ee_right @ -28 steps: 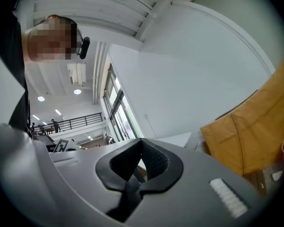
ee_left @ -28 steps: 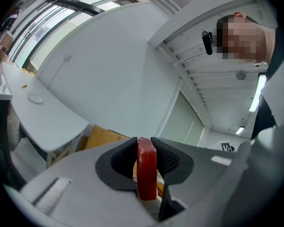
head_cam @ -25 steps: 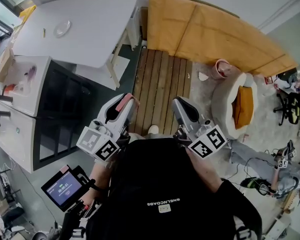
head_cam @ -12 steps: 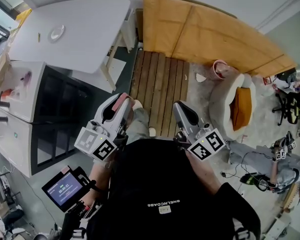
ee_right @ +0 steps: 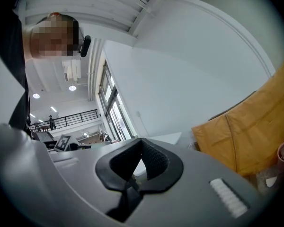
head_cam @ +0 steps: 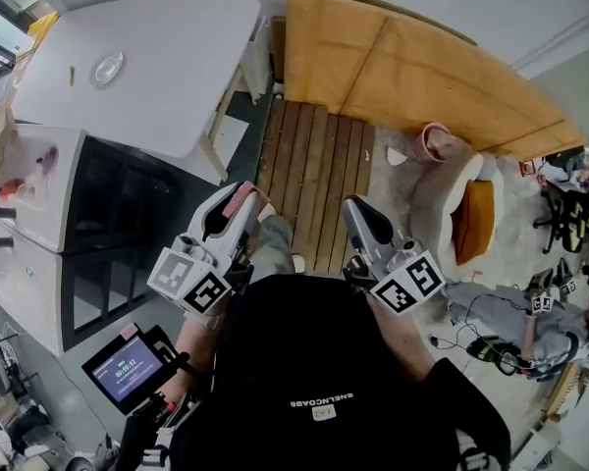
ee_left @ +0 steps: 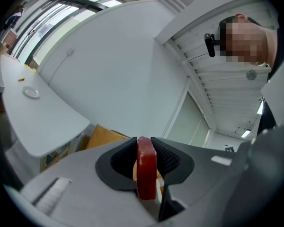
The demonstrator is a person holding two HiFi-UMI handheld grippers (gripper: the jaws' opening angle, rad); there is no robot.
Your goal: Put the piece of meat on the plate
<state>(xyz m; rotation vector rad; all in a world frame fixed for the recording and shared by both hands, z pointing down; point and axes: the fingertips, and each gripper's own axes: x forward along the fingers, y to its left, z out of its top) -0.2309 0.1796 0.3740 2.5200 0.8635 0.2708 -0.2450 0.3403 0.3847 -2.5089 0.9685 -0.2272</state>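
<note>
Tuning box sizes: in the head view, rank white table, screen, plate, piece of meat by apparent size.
1. white table
2. screen, lower left
3. plate and piece of meat look alike; the meat sits nearer the camera, so I won't rank them.

Red meat, white plate, white table

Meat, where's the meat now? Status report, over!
Left gripper shut on meat. Right gripper shut, empty. Plate on white table, ahead to the left, meat not there yet. Nothing seen in the way.
</note>
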